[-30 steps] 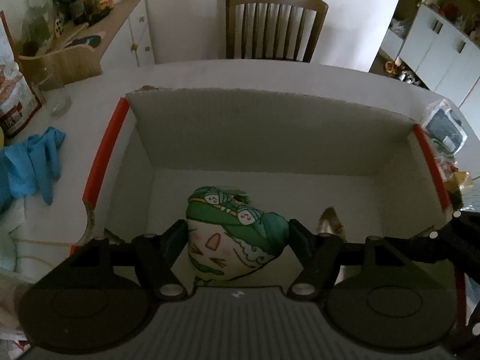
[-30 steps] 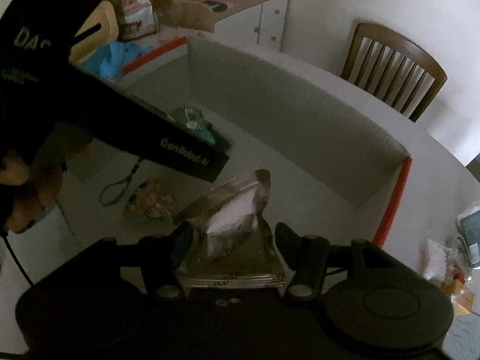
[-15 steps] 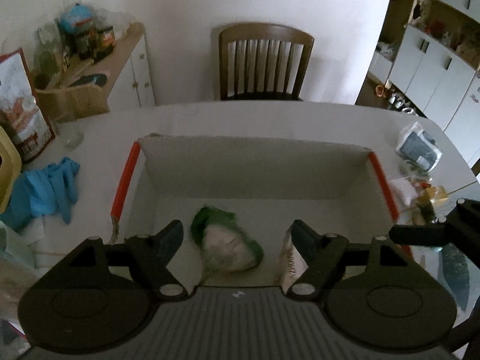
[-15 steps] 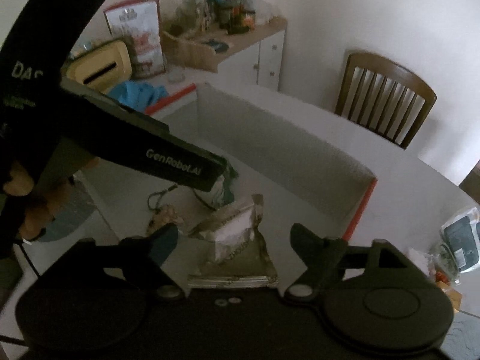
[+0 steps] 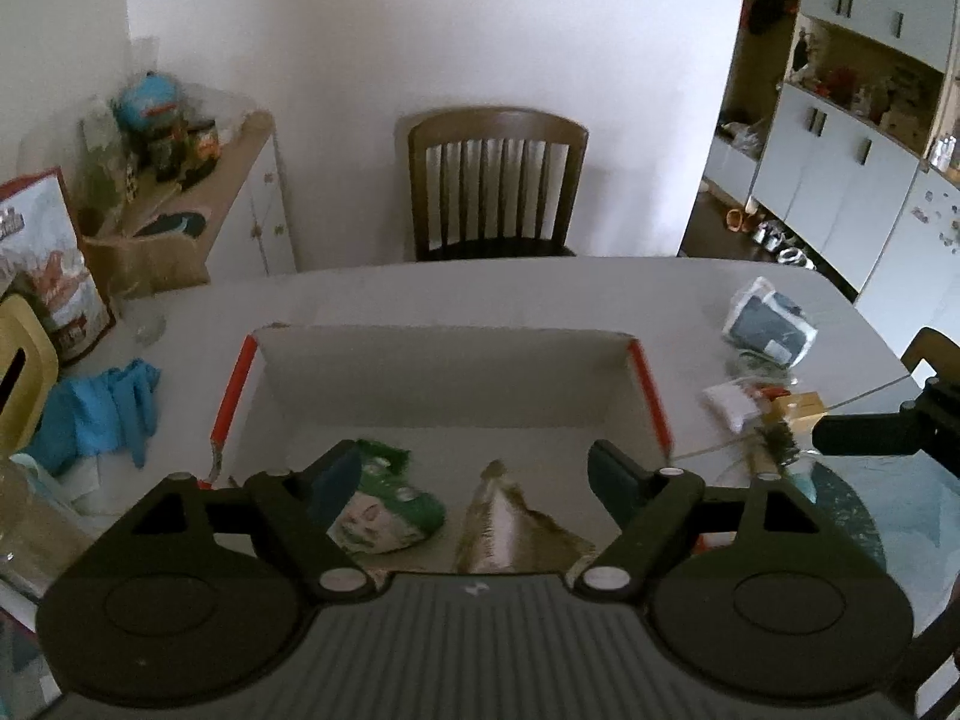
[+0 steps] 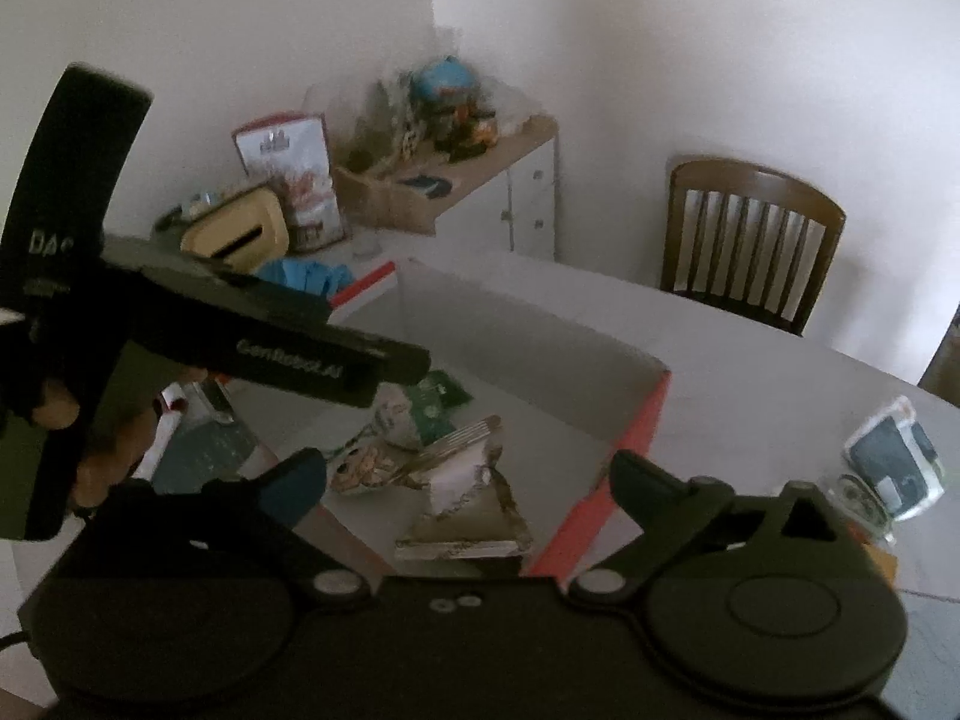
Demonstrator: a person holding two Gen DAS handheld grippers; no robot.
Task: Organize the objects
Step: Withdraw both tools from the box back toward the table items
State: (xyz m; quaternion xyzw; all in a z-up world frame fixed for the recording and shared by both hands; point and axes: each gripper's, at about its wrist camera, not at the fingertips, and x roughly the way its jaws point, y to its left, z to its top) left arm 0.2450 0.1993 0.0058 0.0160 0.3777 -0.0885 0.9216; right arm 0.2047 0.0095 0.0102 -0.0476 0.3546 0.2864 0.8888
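A shallow white box with red side edges (image 5: 444, 384) (image 6: 516, 360) stands on the table. Inside it lie a green and white printed pouch (image 5: 384, 510) (image 6: 414, 414), a silvery foil packet (image 5: 504, 531) (image 6: 468, 504) and a small patterned item (image 6: 360, 468). My left gripper (image 5: 474, 480) hovers above the box's near side, its jaws opening, with nothing pressed between them. My right gripper (image 6: 468, 474) hangs above the box's right corner, jaws opening wide and touching nothing. The left tool's body (image 6: 240, 336), held by a hand, crosses the right wrist view.
A wooden chair (image 5: 498, 180) stands behind the table. A blue cloth (image 5: 96, 414), a yellow container (image 5: 18, 372) and a glass (image 5: 147, 324) lie left of the box. Small packets (image 5: 771, 324) clutter the right side. A loaded cabinet (image 5: 198, 192) stands at the back left.
Both grippers have let go of their items, widened their jaws and risen back from the box. The pouch and the foil packet now lie on the box floor.
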